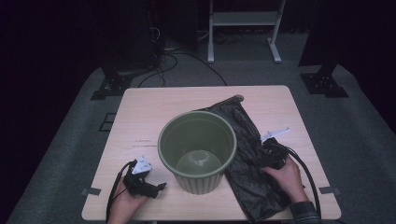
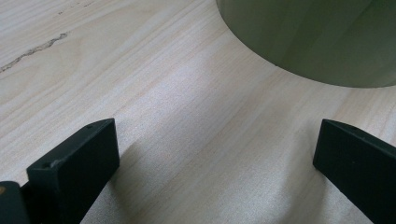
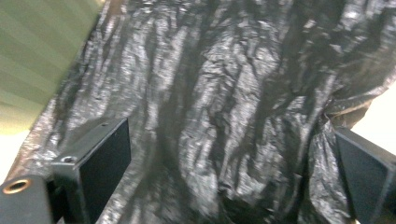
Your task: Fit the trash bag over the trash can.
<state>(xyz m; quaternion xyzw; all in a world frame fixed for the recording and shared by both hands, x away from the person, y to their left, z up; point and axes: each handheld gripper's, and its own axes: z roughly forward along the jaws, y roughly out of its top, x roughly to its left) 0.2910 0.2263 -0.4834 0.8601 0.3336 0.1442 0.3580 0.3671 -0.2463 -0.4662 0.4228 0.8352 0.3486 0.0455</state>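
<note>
A green ribbed bin [image 1: 198, 149] stands empty in the middle of the wooden table [image 1: 140, 116]. A crumpled black plastic bag [image 1: 243, 154] lies flat to the bin's right, partly behind it. My right gripper [image 1: 266, 156] rests on the bag, jaws wide open with the glossy bag [image 3: 224, 107] spread between them and the bin wall [image 3: 37, 56] at the upper left. My left gripper [image 1: 156, 188] sits low on the table left of the bin, open with bare wood [image 2: 187, 121] between its jaws; the bin's base [image 2: 308, 37] is just ahead.
A white metal stand [image 1: 243, 28] and dark equipment with cables [image 1: 163, 60] sit on the grey floor beyond the table. Black stand feet [image 1: 322, 84] flank the far corners. Tape tabs mark the table's near corners.
</note>
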